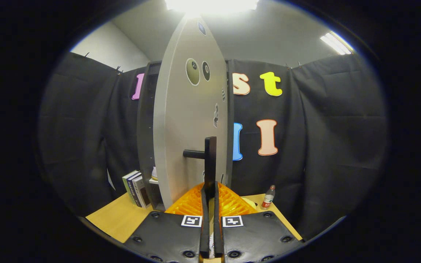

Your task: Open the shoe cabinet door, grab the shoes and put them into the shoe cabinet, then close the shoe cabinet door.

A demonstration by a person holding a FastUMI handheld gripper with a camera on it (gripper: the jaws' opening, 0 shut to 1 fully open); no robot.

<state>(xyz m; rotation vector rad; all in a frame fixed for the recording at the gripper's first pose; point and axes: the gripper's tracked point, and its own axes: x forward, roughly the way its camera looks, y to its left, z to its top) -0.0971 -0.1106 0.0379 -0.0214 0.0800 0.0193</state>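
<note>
The shoe cabinet's pale grey door point(190, 120) stands swung open, edge towards me, hinged on a dark cabinet frame point(145, 138) behind it. A black bar handle point(209, 160) juts from the door on a short stub. My gripper point(210, 190) is closed on the lower end of that handle, with both fingers point(204, 219) pressed against it. The shoes are out of sight.
Several upright books point(135, 188) lean beside the cabinet's base on the wooden table point(119, 219). A small bottle point(268, 197) with a red label stands to the right of the fingers near the table's far edge. Black cloth walls surround the booth.
</note>
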